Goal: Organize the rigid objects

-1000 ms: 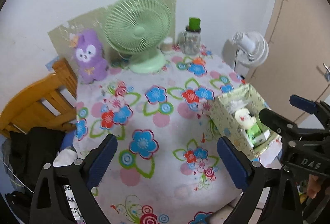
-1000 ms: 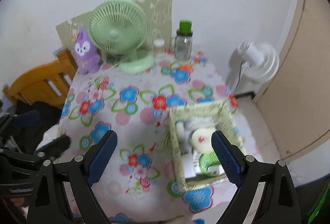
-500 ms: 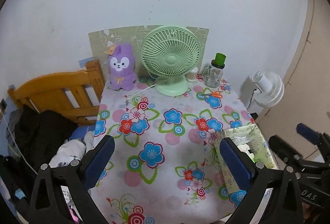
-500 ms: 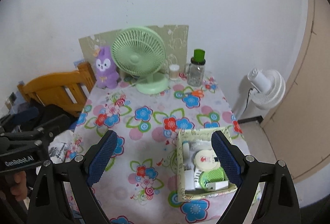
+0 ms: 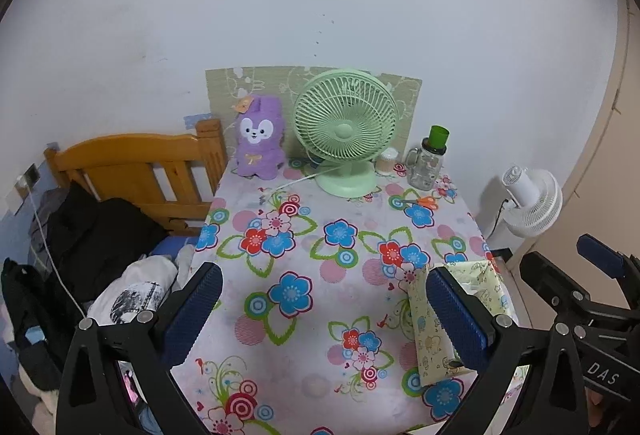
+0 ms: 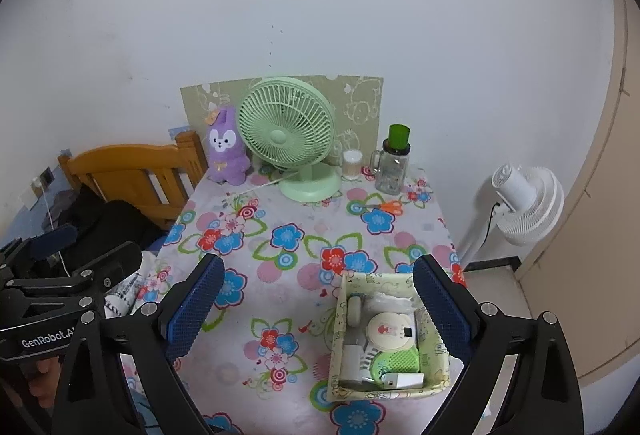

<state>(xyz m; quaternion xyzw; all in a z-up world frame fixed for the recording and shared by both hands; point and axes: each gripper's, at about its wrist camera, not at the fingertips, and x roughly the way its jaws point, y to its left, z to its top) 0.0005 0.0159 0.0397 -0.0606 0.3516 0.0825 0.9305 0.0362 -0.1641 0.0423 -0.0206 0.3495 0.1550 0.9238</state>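
Left gripper (image 5: 324, 311), right gripper (image 6: 318, 305) – black frames, silver screws, blue ribbed fingers (image 6: 196, 305) – white lettering

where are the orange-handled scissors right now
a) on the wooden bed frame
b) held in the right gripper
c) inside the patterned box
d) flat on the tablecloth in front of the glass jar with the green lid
d: the orange-handled scissors lie flat on the tablecloth just in front of the glass jar, well away from the patterned box, and the right gripper is open and empty.
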